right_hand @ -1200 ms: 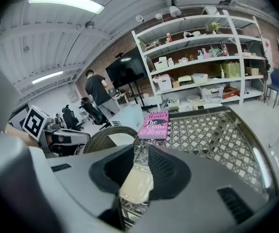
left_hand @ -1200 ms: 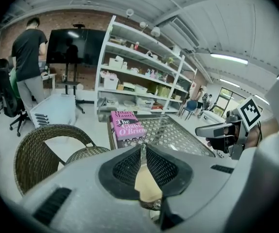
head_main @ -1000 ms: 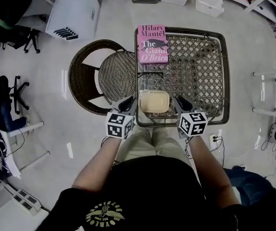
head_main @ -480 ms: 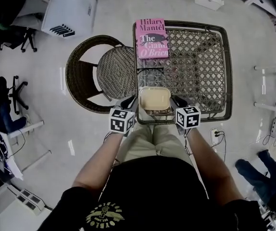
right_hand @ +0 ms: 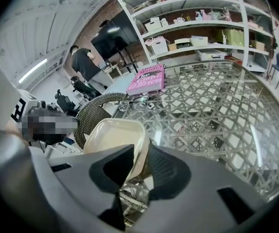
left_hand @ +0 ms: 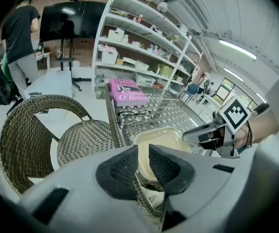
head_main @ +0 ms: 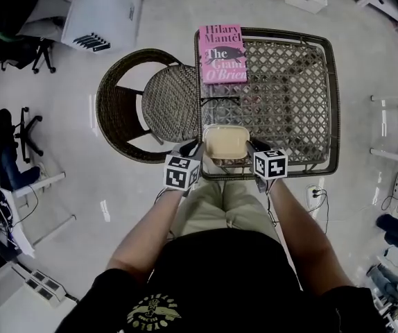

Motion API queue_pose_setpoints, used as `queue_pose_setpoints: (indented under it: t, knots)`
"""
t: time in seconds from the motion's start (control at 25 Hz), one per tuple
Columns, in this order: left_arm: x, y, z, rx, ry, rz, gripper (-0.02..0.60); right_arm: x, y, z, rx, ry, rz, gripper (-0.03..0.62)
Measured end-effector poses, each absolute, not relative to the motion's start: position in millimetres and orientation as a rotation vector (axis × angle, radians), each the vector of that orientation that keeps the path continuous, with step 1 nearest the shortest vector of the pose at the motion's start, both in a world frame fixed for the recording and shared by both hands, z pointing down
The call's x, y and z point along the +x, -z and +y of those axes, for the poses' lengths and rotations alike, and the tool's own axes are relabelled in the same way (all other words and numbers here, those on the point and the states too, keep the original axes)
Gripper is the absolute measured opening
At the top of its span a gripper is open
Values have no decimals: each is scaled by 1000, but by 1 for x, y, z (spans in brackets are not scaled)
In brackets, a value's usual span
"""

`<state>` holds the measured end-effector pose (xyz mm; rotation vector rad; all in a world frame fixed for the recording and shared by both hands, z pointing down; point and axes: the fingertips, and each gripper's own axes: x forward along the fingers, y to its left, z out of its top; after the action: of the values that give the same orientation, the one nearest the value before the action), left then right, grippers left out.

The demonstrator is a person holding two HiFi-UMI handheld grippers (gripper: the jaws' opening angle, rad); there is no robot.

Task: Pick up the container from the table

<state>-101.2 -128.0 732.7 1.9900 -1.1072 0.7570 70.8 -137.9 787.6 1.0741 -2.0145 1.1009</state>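
Observation:
A cream rectangular container [head_main: 226, 143] sits at the near edge of the wicker table [head_main: 303, 82]. My left gripper [head_main: 197, 148] is at its left side and my right gripper [head_main: 254, 145] at its right side. In the left gripper view the container's [left_hand: 161, 141] left wall runs between the jaws of the left gripper [left_hand: 142, 165], which are shut on it. In the right gripper view the right rim of the container [right_hand: 111, 134] is pinched between the jaws of the right gripper [right_hand: 137, 166]. Whether the container is off the table I cannot tell.
A pink book [head_main: 222, 53] lies at the table's far left corner, with a pair of glasses [head_main: 220, 103] between it and the container. A wicker chair [head_main: 147, 109] stands against the table's left side. Shelves and storage boxes line the room behind.
Both grippers have moved inward and forward from beside the container's near corners onto its left and right walls. The container has kept its place.

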Motion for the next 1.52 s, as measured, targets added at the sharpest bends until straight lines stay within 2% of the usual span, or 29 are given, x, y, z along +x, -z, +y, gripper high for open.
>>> queue_pose_setpoints:
  t: [0.4, 0.48, 0.76, 1.16, 1.52]
  knots:
    - [-106, -738, -119, 1973, -746, -1119, 49, 69, -795, -136, 1101, -1235, -2006, 77]
    - [-106, -739, -119, 1967, -744, -1122, 49, 67, -796, -137, 1090, -1301, -2004, 49]
    - [-104, -738, -113, 1963, -725, -1103, 49, 75, -798, -136, 1153, -1433, -1994, 38]
    - [-96, -744, -116, 1939, -694, -1068, 78, 75, -798, -136, 1147, -1402, -2004, 40]
    - [-91, -765, -127, 1898, -690, -1020, 80, 74, -797, -138, 1134, -1350, -2025, 40]
